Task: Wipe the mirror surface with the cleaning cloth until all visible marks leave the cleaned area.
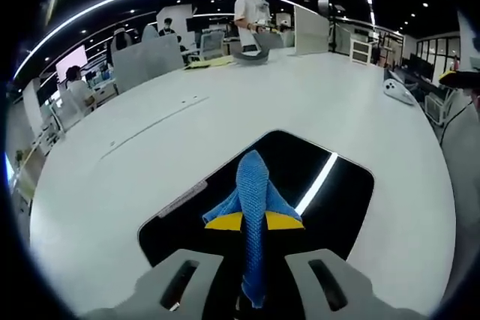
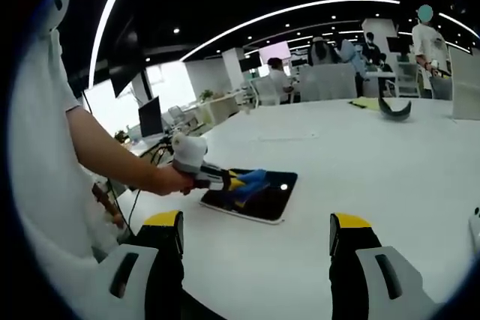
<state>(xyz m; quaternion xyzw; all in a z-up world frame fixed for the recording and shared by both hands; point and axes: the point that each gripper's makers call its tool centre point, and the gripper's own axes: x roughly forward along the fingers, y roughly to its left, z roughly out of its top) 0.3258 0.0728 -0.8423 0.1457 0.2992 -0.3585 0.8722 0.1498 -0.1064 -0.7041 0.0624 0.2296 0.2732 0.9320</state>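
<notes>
Mirror [image 1: 341, 185] lies flat on the white table [image 1: 187, 133] — a dark, rounded-corner panel reflecting a ceiling light strip. Left gripper [image 1: 254, 221] is clamped on the blue cleaning cloth [image 1: 252, 185], yellow-tipped jaws closed against its folds, cloth held over the mirror's near half. In the right gripper view, that cloth [image 2: 251, 180] sits on the mirror [image 2: 270, 200]. Right gripper [image 2: 256, 234] hangs short of the mirror, above the table — jaws spread wide, nothing between them.
</notes>
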